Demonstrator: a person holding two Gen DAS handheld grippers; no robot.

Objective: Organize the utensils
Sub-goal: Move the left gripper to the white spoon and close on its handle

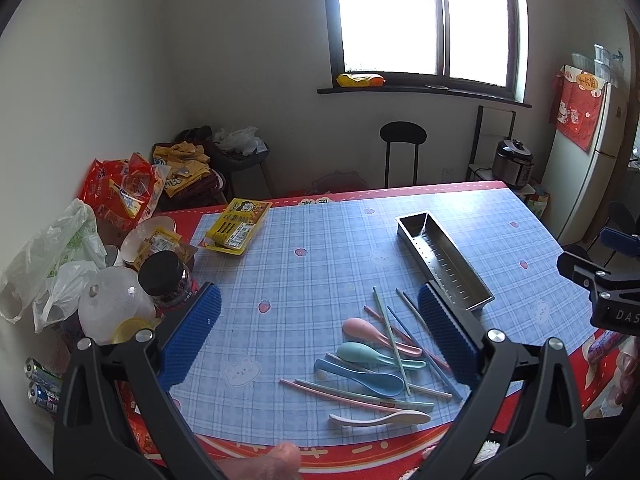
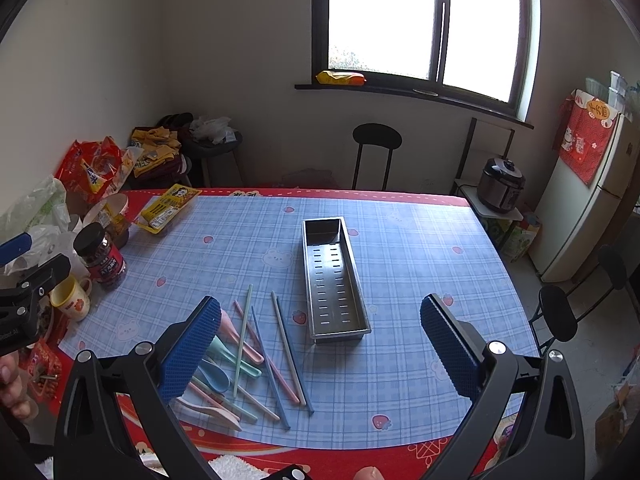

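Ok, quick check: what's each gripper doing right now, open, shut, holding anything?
Left gripper: open, holding nothing, above the table.
Right gripper: open, holding nothing, above the table.

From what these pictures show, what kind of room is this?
Most likely a home kitchen or dining area: a refrigerator and a rice cooker stand by the window wall, and a table holds spoons, chopsticks and snack packets.

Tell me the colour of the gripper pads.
Blue, on both grippers' pads; clearest in the right wrist view.
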